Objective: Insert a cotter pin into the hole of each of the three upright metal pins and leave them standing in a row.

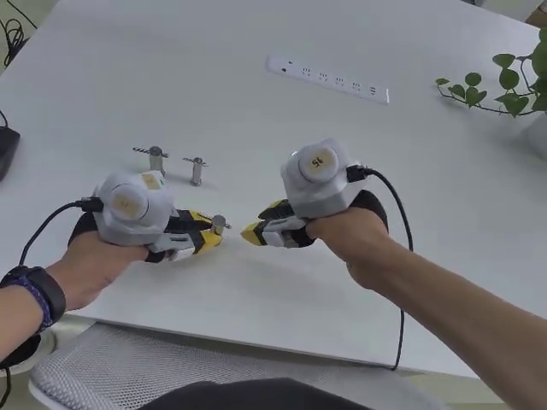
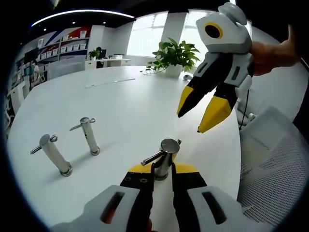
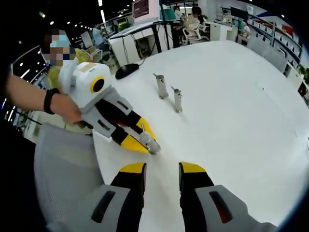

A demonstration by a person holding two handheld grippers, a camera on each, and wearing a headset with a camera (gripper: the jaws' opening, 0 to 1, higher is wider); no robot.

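Observation:
Two upright metal pins stand side by side on the white table (image 1: 282, 128): the left pin (image 1: 156, 159) (image 2: 55, 154) (image 3: 161, 86) and the middle pin (image 1: 197, 170) (image 2: 89, 136) (image 3: 177, 100). Each has a cotter pin through its head. My left gripper (image 1: 212, 232) (image 2: 163, 169) is shut on the shaft of a third pin (image 1: 219, 225) (image 2: 165, 157) (image 3: 148, 141), which also carries a cotter pin (image 2: 150, 158). It is held low over the table near the front edge. My right gripper (image 1: 254, 232) (image 3: 161, 170) is open and holds nothing, its tips a short way right of that pin.
A white power strip (image 1: 327, 79) lies at the back of the table and a green plant (image 1: 513, 85) stands at the far right. A black object (image 1: 7, 145) sits at the left edge. A mesh chair (image 1: 128, 367) is below the table's front edge.

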